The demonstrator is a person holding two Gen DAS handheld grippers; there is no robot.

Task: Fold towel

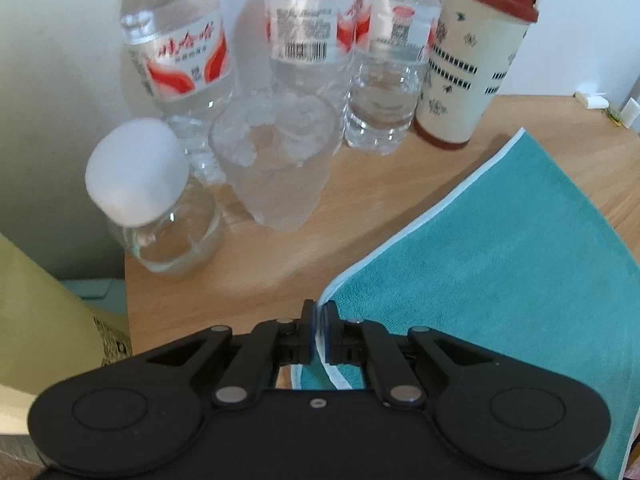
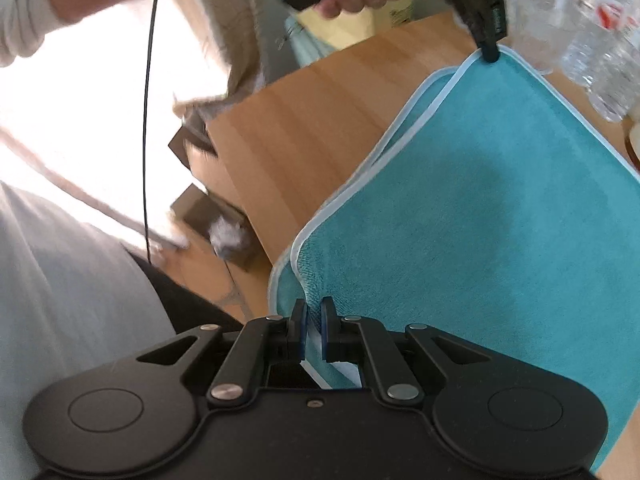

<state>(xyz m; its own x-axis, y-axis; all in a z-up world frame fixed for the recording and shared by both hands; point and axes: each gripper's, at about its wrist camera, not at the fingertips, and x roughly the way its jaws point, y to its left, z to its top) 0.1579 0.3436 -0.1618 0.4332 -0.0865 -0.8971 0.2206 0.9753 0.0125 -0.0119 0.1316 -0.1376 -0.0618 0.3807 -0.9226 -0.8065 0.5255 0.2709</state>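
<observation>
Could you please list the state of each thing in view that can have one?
Left gripper: shut on a towel corner.
Right gripper: shut on the towel's edge.
Towel: spread over the table, one edge lifted.
Small bottle: capped, upright.
Plastic cup: open-topped, upright, seems to hold ice.
Paper cup: lid on, upright.
Tall water bottles: upright.

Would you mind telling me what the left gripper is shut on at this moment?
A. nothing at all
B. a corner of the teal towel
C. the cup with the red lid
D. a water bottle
B: the left gripper pinches the white-trimmed corner of the towel, while the bottles and cup stand untouched farther back on the table.
</observation>
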